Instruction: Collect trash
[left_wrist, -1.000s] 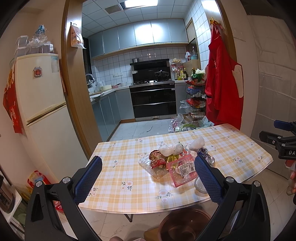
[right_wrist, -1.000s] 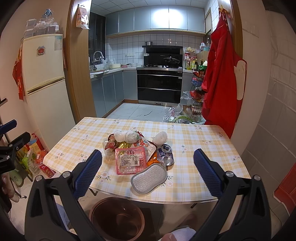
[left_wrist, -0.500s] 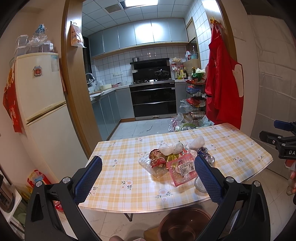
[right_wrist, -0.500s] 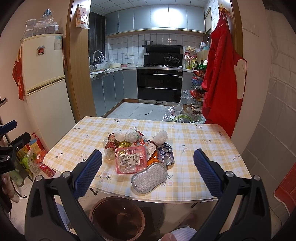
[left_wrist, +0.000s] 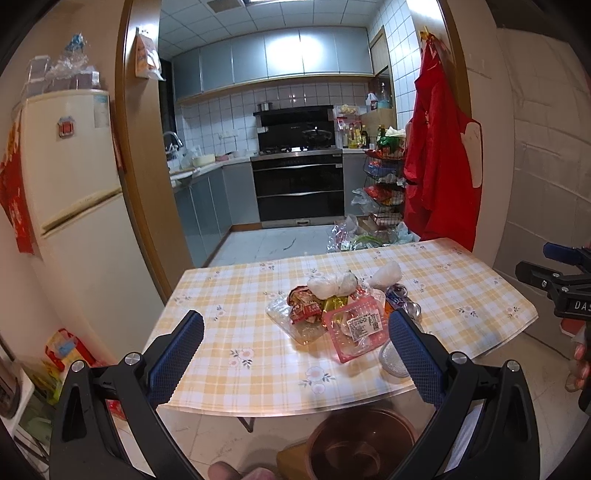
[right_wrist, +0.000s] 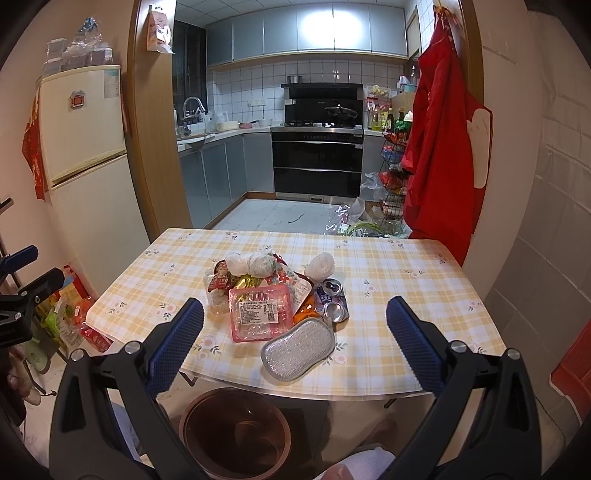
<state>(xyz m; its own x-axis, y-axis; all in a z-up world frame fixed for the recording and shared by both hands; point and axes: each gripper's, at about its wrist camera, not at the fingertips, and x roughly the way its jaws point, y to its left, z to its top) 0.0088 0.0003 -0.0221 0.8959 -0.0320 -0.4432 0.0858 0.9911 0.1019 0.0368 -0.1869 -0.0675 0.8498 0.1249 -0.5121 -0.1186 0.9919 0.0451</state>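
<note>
I'm holding the left gripper (left_wrist: 295, 338) and right gripper (right_wrist: 294, 325) spread wide, gripping nothing. Both are hovering above the trash pile (right_wrist: 271, 295) on the table (right_wrist: 406, 295).

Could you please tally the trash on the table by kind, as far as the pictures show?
Crushed cans: 2
Pink plastic trays: 1
White foam fruit nets: 3
Silver scrub pads: 1
Red snack wrappers: 1
Clear plastic containers: 1
Total: 9, with some hidden wrappers uncounted.
</note>
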